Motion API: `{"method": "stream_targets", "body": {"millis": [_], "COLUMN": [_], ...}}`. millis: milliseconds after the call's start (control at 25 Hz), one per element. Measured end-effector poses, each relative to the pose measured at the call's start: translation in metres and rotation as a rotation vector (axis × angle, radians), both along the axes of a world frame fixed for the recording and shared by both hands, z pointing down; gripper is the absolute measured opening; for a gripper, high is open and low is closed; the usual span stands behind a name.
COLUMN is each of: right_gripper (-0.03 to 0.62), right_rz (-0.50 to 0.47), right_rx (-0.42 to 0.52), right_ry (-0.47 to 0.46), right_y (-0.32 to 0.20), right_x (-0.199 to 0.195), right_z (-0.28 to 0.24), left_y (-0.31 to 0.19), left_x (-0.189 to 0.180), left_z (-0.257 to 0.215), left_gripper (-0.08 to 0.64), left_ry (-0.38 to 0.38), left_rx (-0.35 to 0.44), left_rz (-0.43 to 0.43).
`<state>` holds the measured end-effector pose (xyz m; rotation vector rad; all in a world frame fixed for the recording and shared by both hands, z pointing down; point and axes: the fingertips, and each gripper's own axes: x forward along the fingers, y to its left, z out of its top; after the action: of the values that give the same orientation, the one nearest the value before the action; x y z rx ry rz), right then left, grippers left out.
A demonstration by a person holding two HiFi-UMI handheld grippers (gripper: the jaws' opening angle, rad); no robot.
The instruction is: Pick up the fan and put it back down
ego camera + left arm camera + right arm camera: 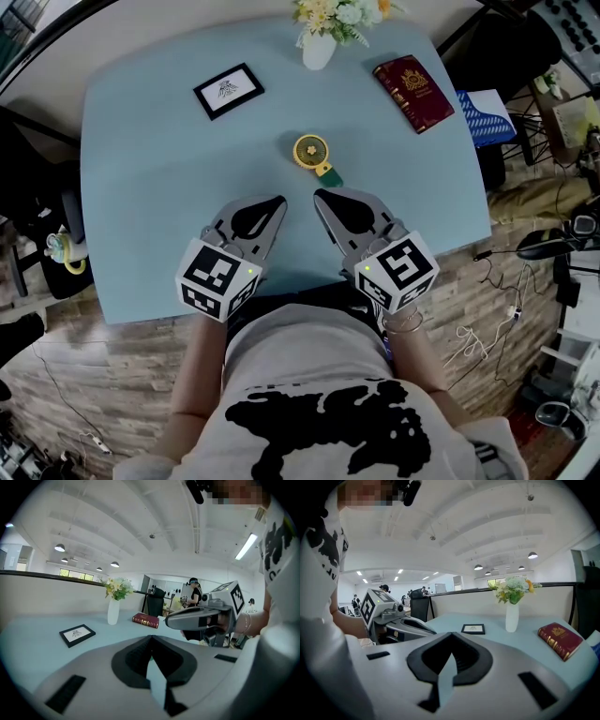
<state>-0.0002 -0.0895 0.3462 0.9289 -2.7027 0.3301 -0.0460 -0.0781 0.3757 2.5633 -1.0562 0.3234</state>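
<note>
Both left gripper (pixel 278 200) and right gripper (pixel 319 195) near table's (pixel 141 187) front edge, fan (pixel 312 154) beyond

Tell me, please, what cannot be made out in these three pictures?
- Fan: seen only in the head view, its blades too small; both gripper views miss it.
- Framed picture: its drawing is too small in every view.
- Red book: cover print too small to read.
- Flowers: cut off by the head view's top edge.
</note>
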Motion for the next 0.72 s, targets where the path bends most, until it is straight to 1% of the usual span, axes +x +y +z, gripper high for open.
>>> {"method": "stream_targets", "body": {"millis": [720], "right_gripper": [0.003], "right_rz": [0.021], "right_rx": [-0.008], "right_ry": [0.009], "right_y": [-0.0012], "right_x": [0.0059], "right_z": [0.007], "left_y": [0.0041], "left_x": [0.0011], "left_z": [0.0074], "left_gripper": [0.011], "left_ry": [0.007], "left_rx": [-0.025], "left_rz": [0.007]}}
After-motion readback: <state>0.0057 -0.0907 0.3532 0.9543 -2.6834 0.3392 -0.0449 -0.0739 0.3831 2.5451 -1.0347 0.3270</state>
